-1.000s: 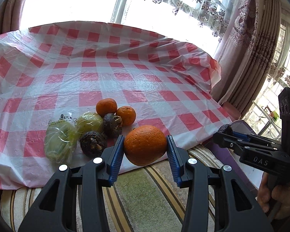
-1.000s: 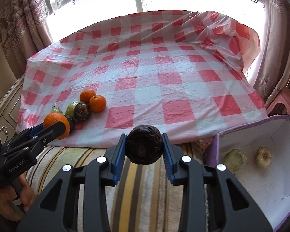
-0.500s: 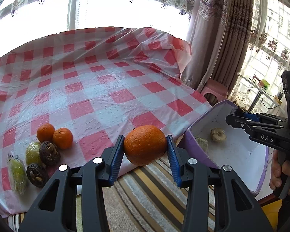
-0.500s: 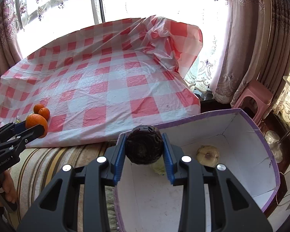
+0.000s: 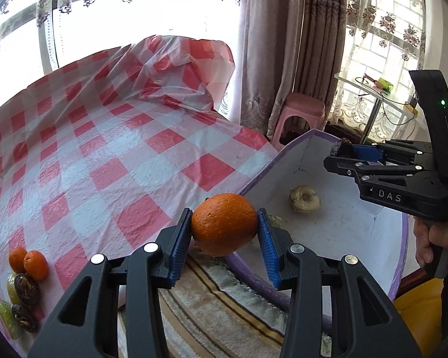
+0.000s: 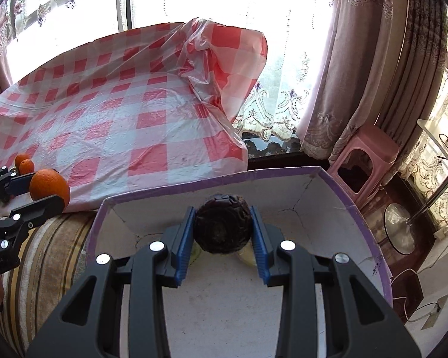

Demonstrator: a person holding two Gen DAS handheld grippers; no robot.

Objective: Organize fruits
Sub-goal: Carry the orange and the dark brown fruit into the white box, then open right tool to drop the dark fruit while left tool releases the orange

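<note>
A: How far along is the sorting, judging from here?

B: Partway, I'd say. Nearest, the left gripper point(image 5: 224, 232) is clenched on an orange point(image 5: 224, 223), which hangs over the near edge of the box point(image 5: 397, 268), not yet over its floor. The right gripper point(image 6: 222, 229) grasps a dark wrinkled fruit point(image 6: 222, 223) and sits above the inside of the box.

A: Anything in the box already?

B: Yes. A pale, dried-looking fruit point(image 5: 304, 198) lies on the white floor, and a greenish one point(image 5: 273, 219) peeks out just behind the orange. So two pieces look put away, and two more are in the air.

A: And what is left?

B: Farther off, at the edge of the checked cloth point(image 5: 110, 155), a small pile waits: two small oranges point(image 5: 30, 262), two dark fruits point(image 5: 27, 288) like the one being carried, and green fruits point(image 5: 4, 316) that seem to be in clear wrap. All of those would need moving, I think.

A: Any writing to read?

B: The right gripper's body shows "DAS" point(image 5: 389, 197) in pale letters. In the right view, the left gripper's body carries a small word at the picture's edge, too cut off to read surely.
</note>
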